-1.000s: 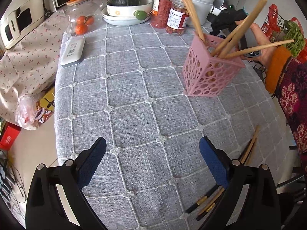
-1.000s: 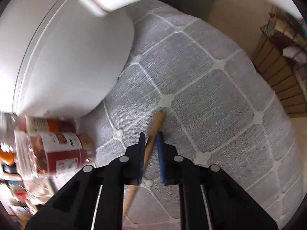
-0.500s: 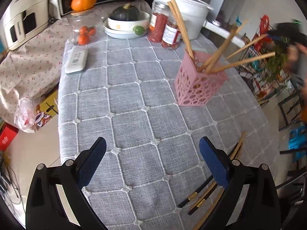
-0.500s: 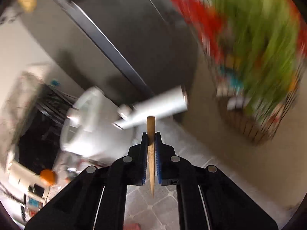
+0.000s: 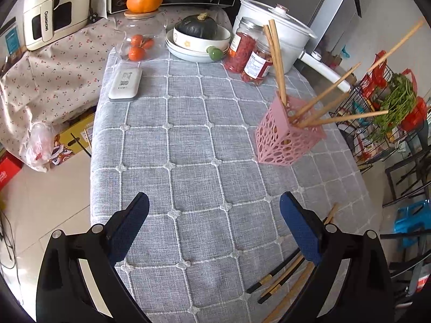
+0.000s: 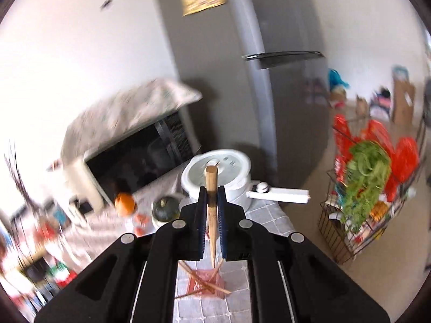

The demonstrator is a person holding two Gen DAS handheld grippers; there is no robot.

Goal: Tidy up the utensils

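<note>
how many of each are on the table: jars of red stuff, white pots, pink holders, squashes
jars of red stuff: 2
white pot: 1
pink holder: 1
dark squash: 1
total: 5

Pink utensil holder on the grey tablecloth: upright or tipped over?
Upright. The pink holder stands on its base on the tablecloth, wooden chopsticks sticking out of its open top.

Grey quilted tablecloth. Pink perforated holder at 3 o'clock, tilted, wooden chopsticks fanning from its top. Loose chopsticks at 5 o'clock, by the table edge. White pot, two jars and bowl with squash at 12 o'clock. Left gripper at 6 o'clock, jaws spread wide, empty.
</note>
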